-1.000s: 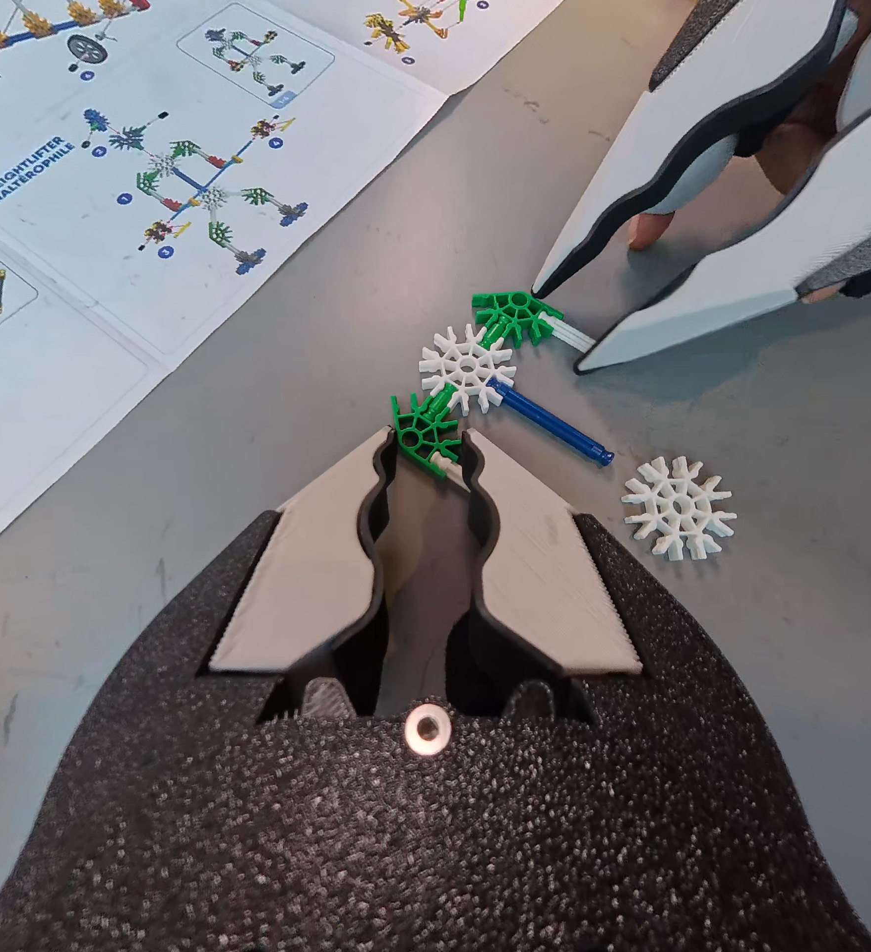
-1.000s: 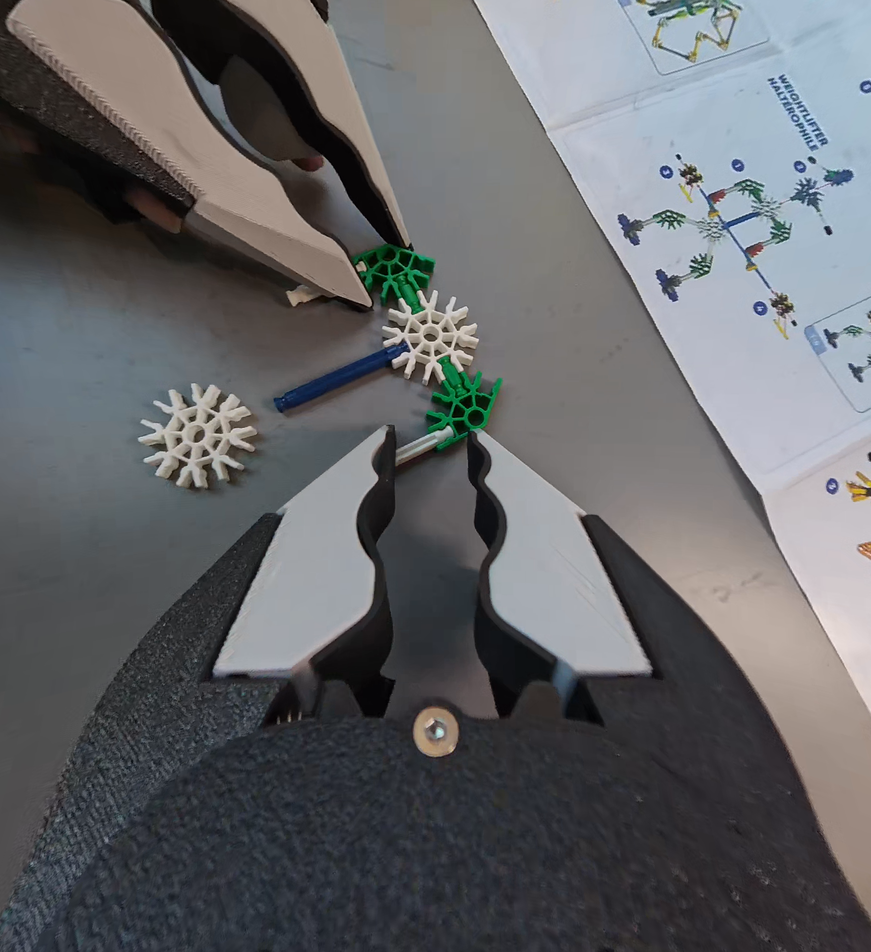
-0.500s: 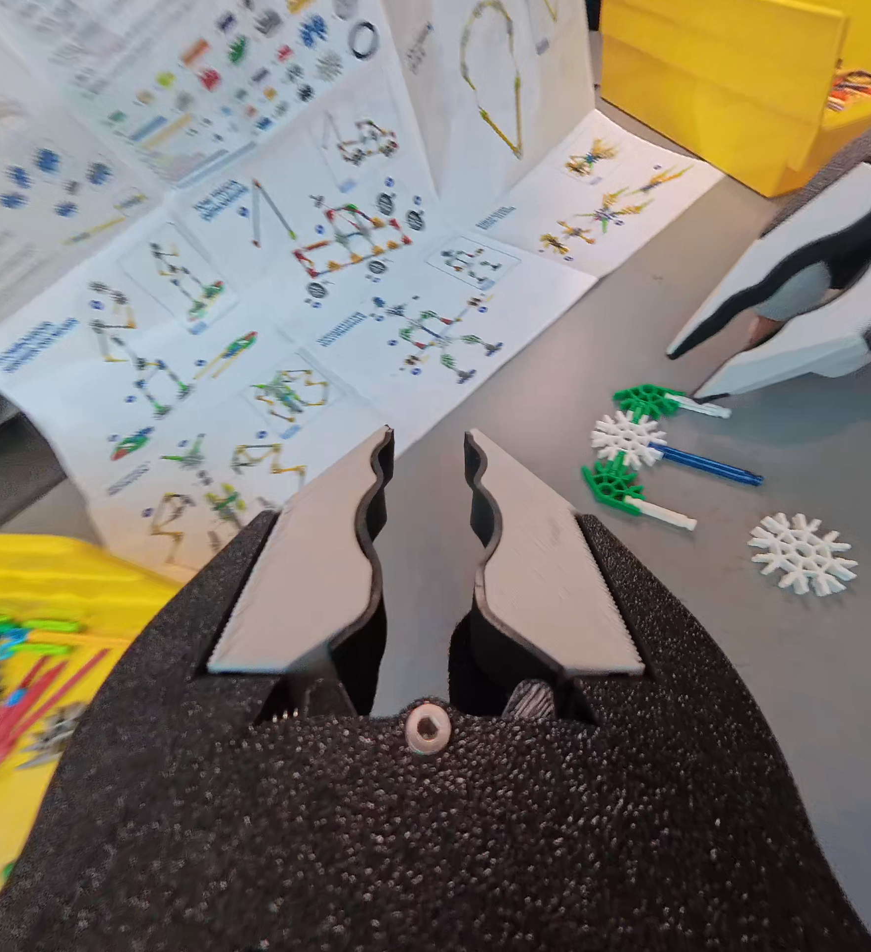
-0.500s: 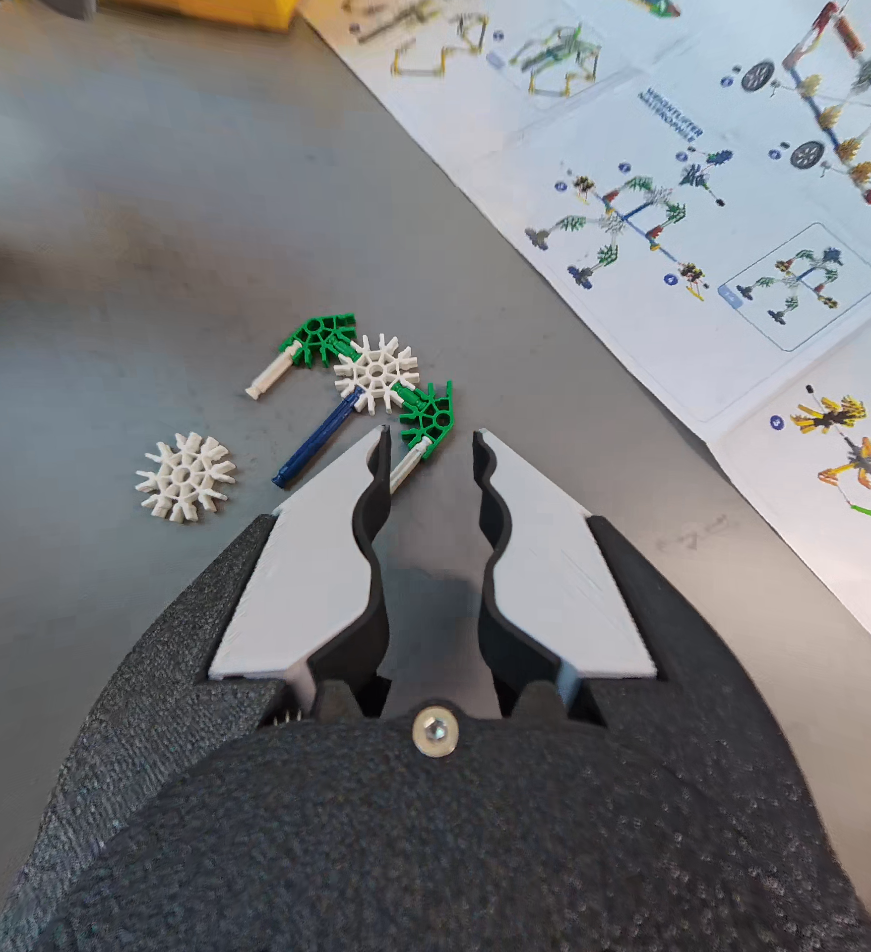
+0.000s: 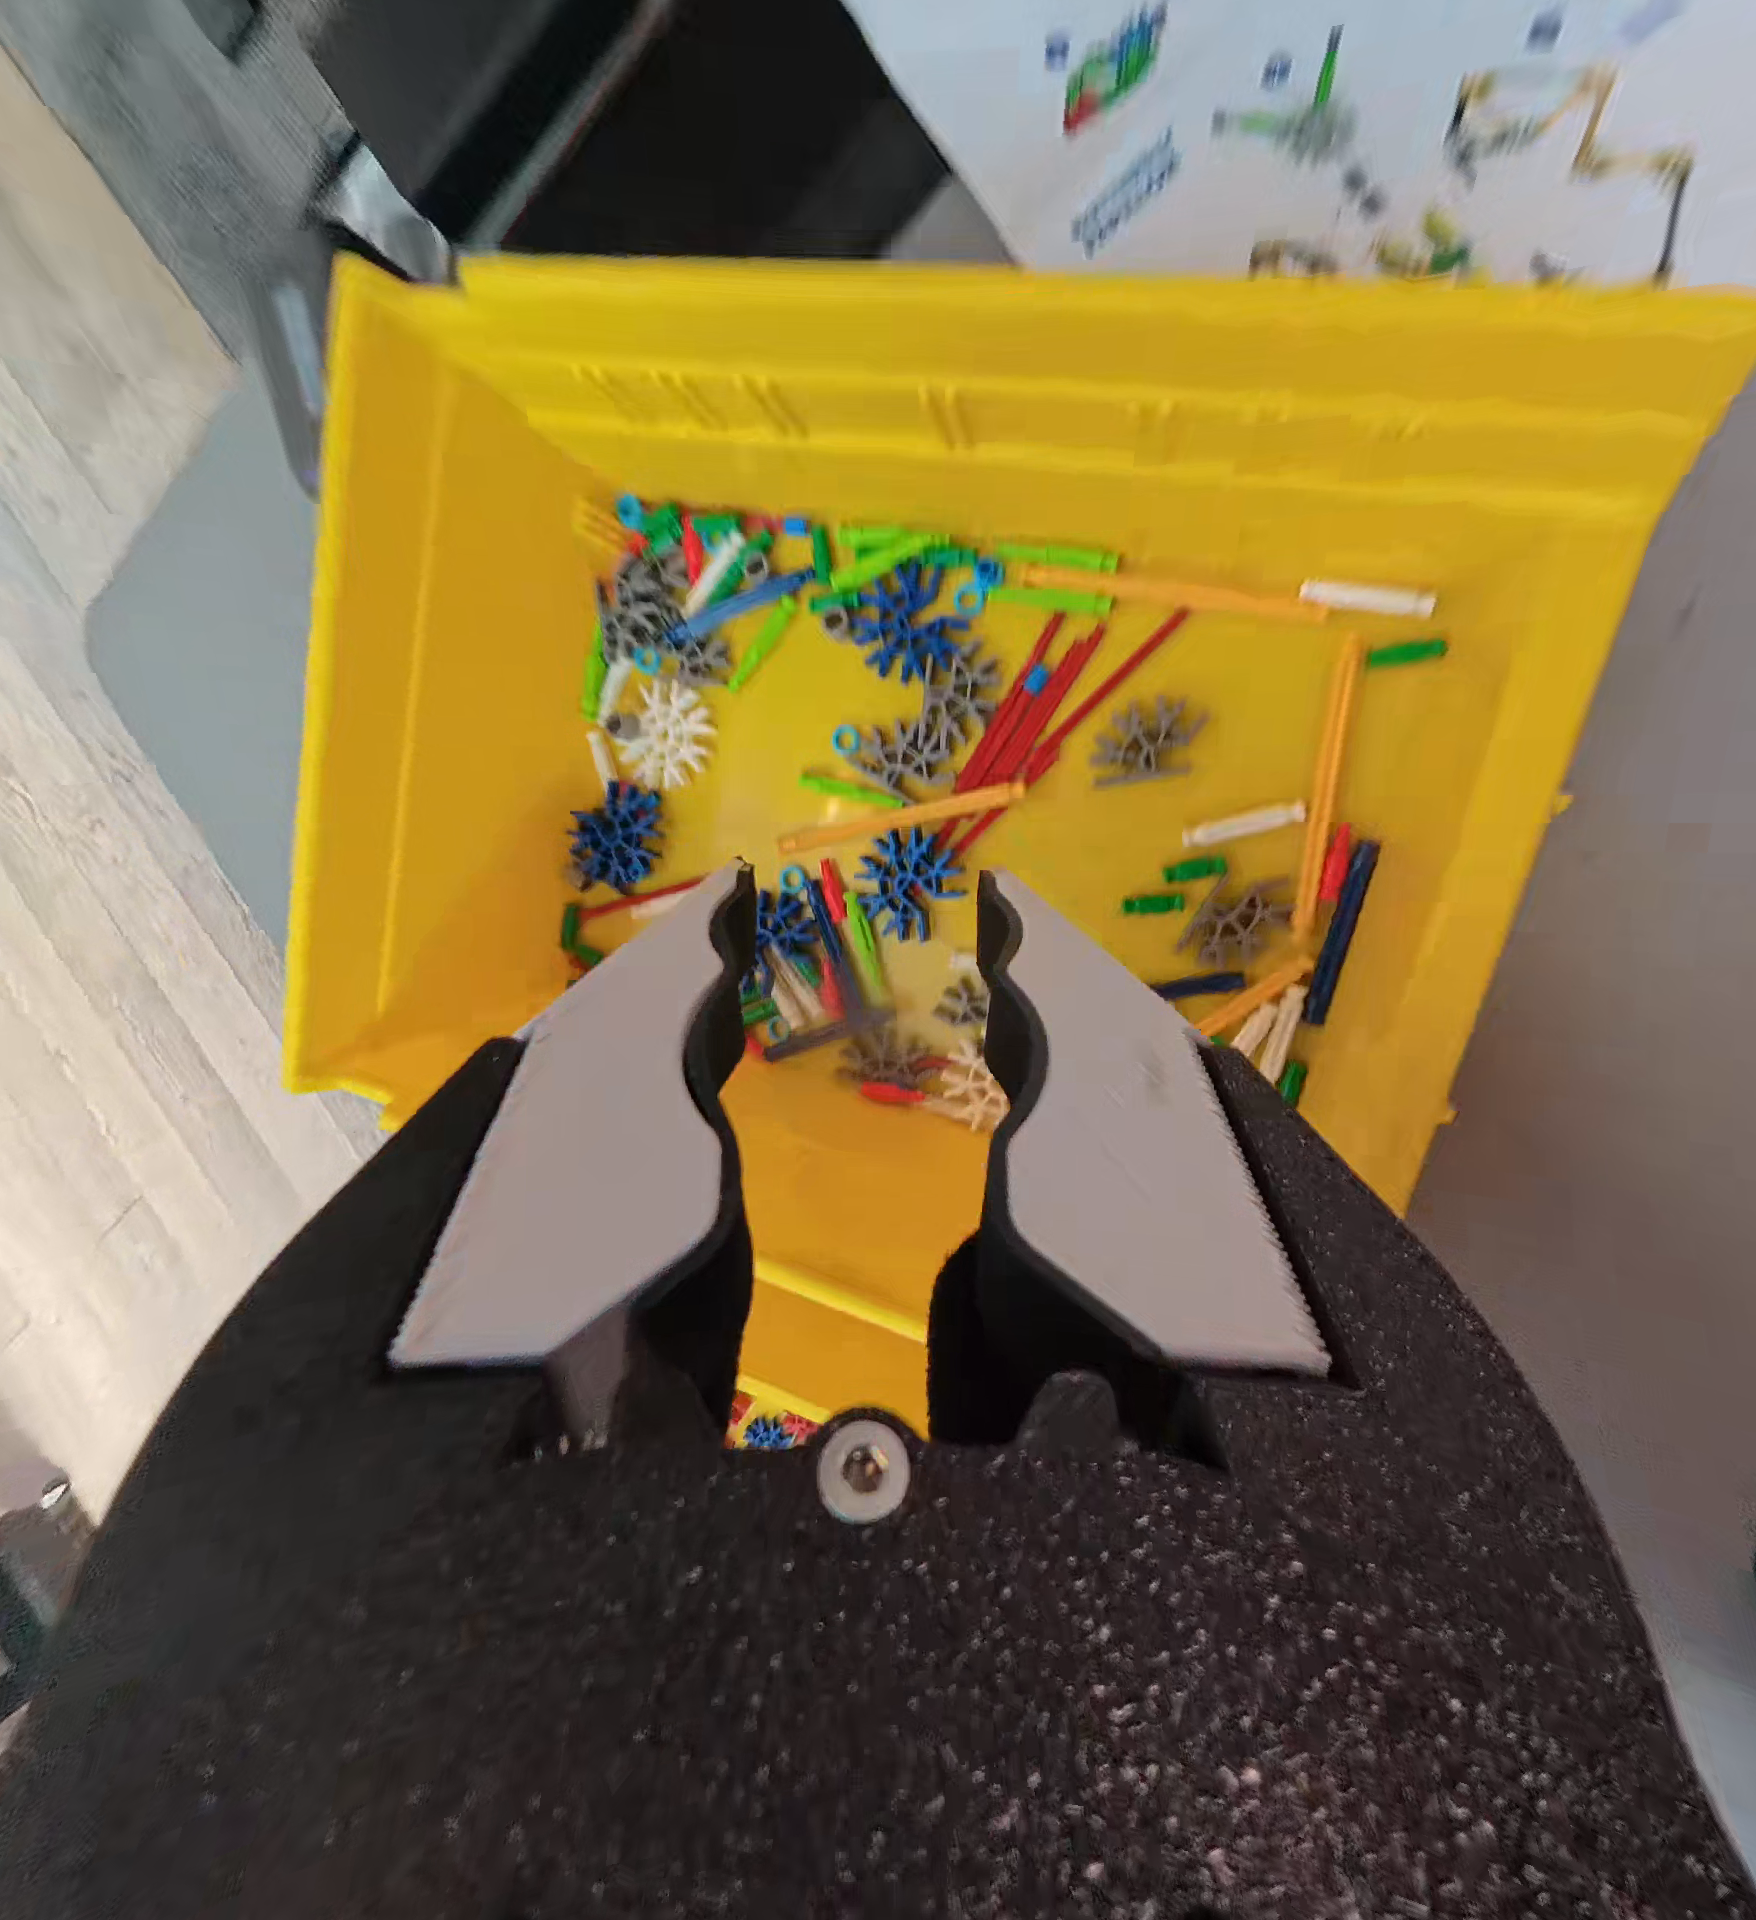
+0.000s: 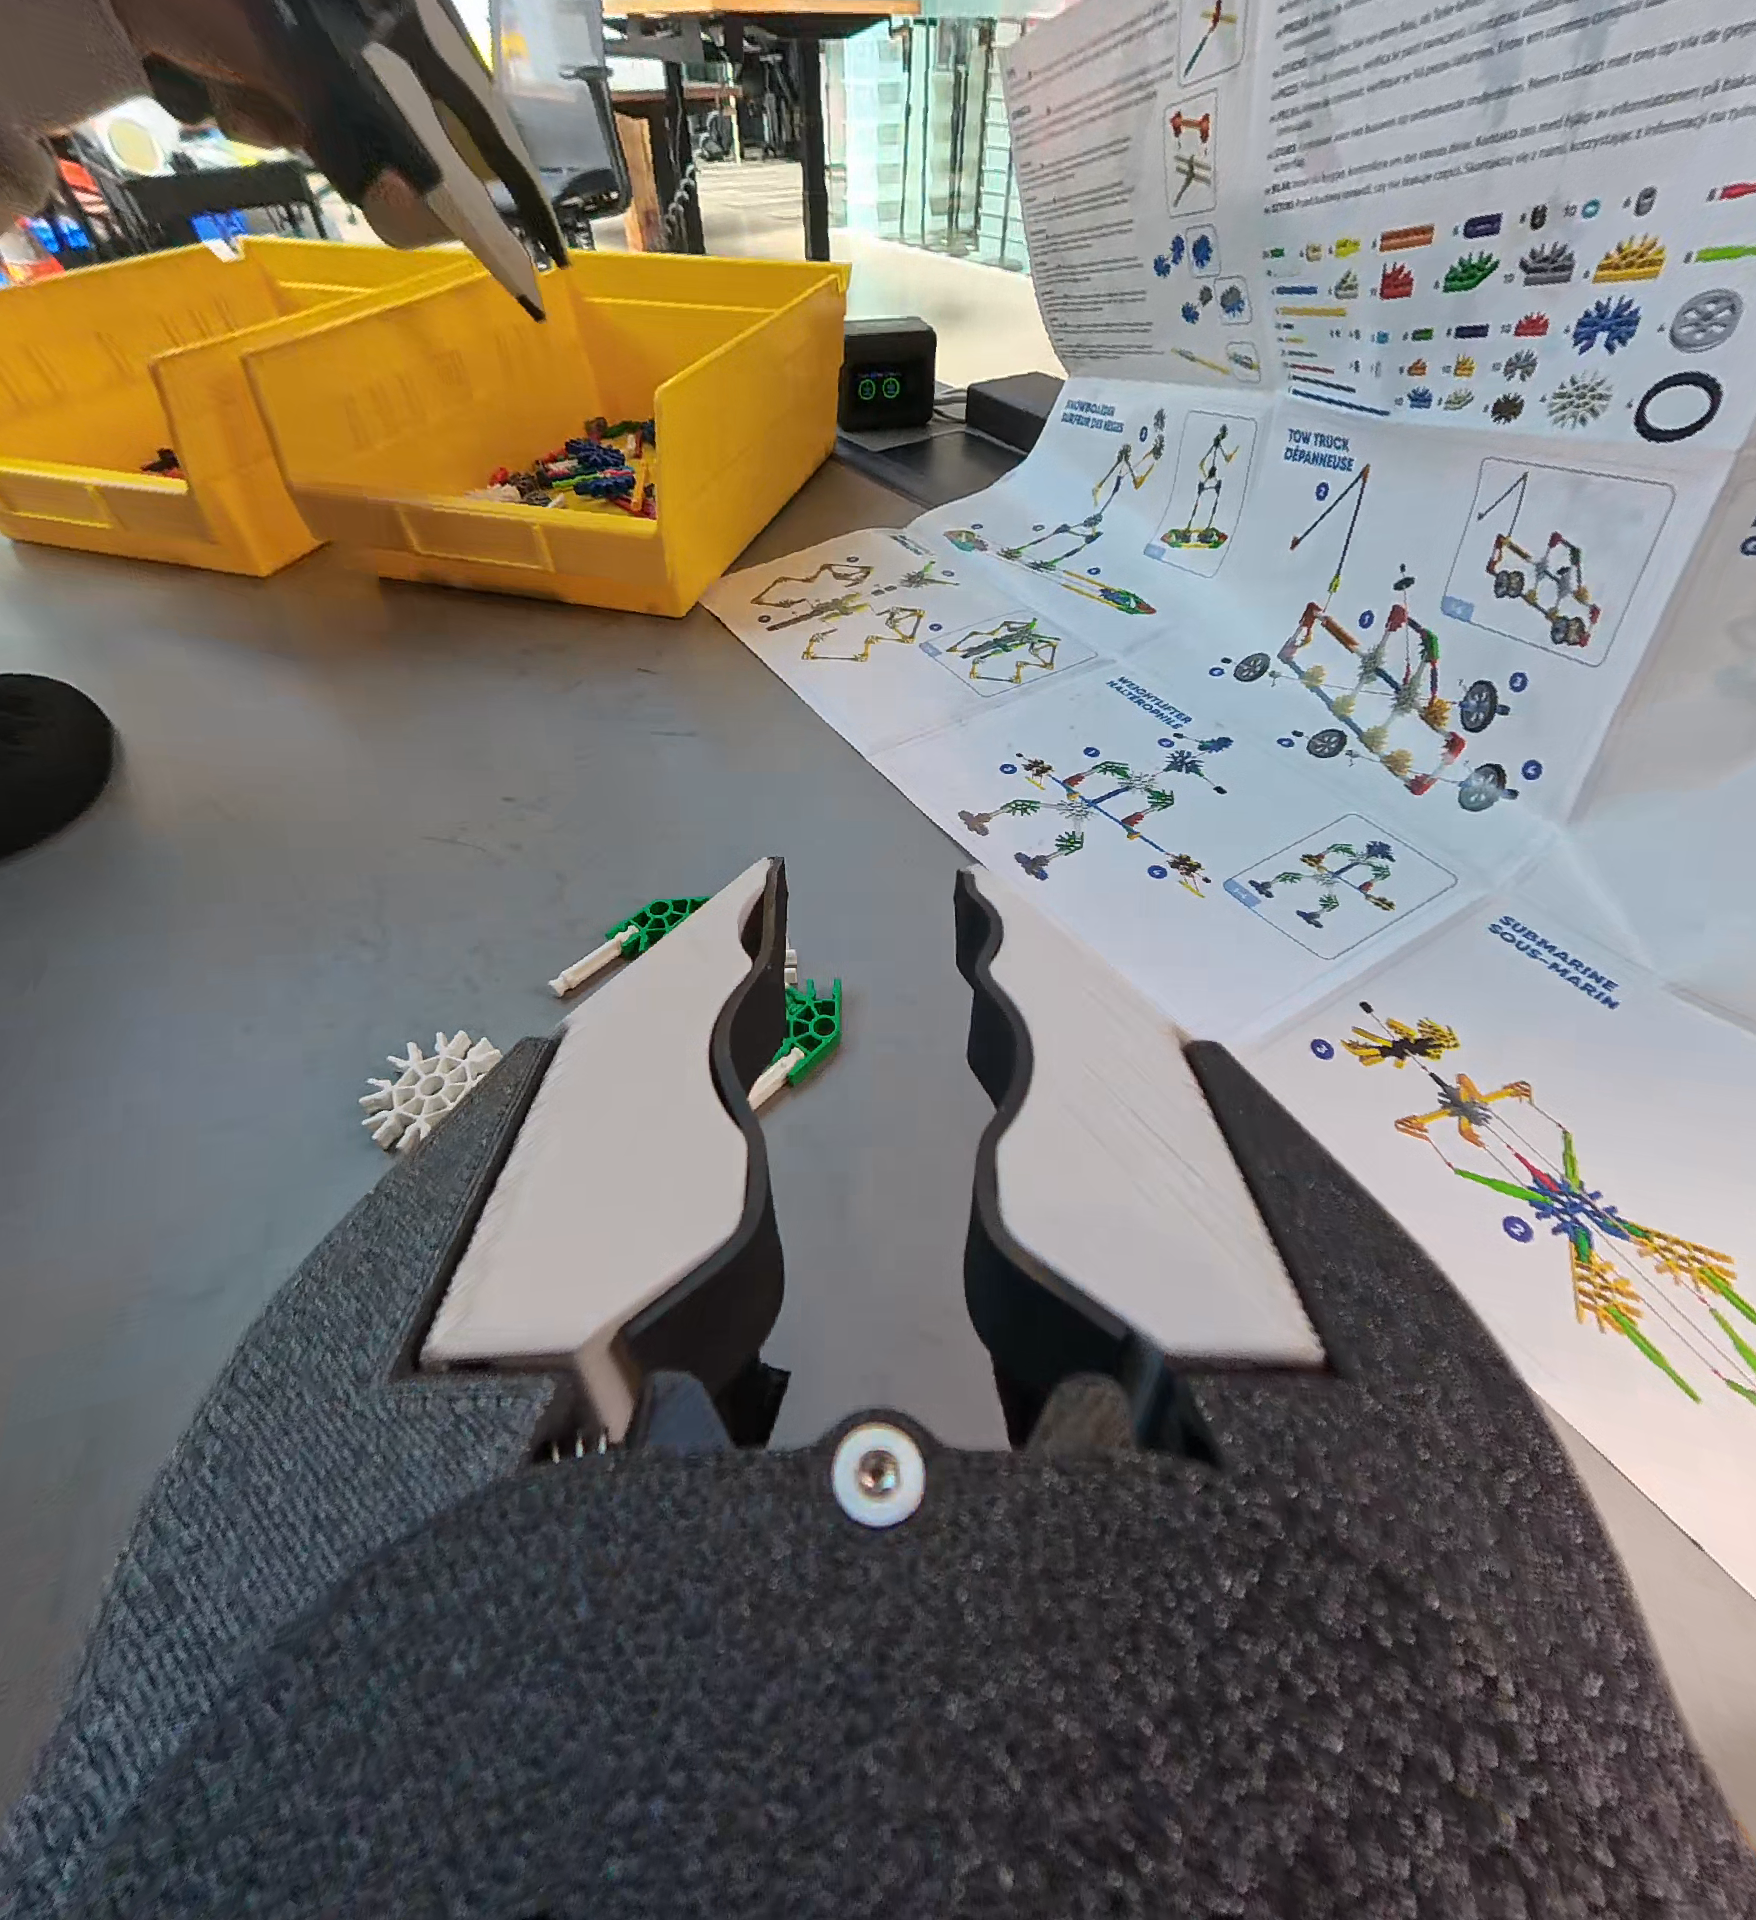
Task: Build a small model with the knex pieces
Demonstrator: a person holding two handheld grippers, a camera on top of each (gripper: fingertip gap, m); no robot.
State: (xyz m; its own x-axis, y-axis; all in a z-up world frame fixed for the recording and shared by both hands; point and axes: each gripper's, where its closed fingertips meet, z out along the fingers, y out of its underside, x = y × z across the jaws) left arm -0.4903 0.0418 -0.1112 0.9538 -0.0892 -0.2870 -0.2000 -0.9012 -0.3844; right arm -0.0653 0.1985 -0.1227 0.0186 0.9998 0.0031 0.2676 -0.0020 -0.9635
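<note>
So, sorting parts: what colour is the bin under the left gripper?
Yellow bin, clearest in the left wrist view.

left wrist view: looks steeply down into the yellow bin (image 5: 957,436), close above | right wrist view: low over the desk (image 6: 334,779), facing forward | shared: that bin (image 6: 749,343)

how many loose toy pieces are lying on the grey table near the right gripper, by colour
Only what shows beside the right gripper; its finger hides part of the cluster.
green connectors: 2
white snowflake connectors: 1
white rods: 2
total: 5
</note>
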